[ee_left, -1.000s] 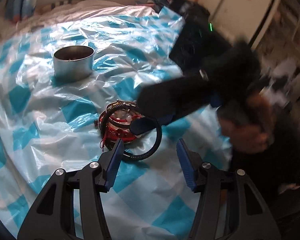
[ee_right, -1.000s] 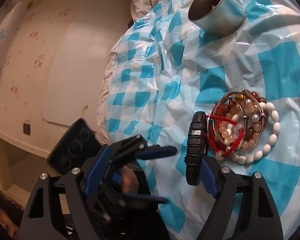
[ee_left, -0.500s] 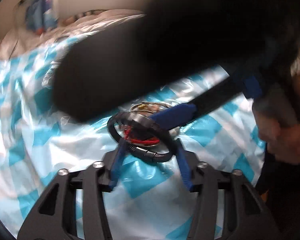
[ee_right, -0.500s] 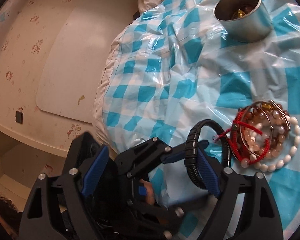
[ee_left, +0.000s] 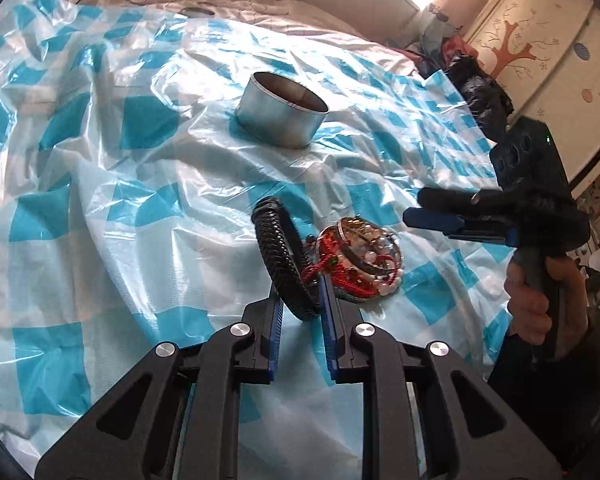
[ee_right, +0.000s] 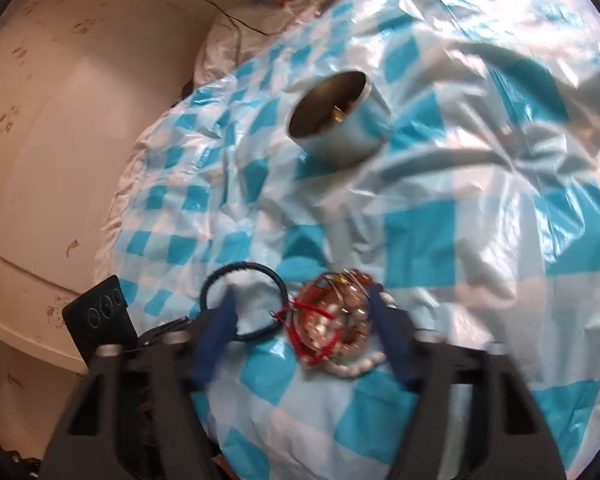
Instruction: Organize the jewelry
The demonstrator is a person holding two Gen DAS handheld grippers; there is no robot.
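We see left hand-held gripper (ee_left: 300, 300) narrowed, jaws just closing, blue pads pinching black braided bracelet (ee_left: 282, 256), held on edge. Bead bracelet pile (ee_left: 358, 260) just right of its tips, touching black bracelet. Right hand-held gripper (ee_right: 300, 322) half wide, jaws just closing; pile lies between fingers, contact unclear through blur. Metal tin (ee_left: 282, 110) ahead of both, well apart, open crinkled checked plastic sheet (ee_left: 100, 200) between. Bed edge drops left of right hand-held gripper. No readable writing.
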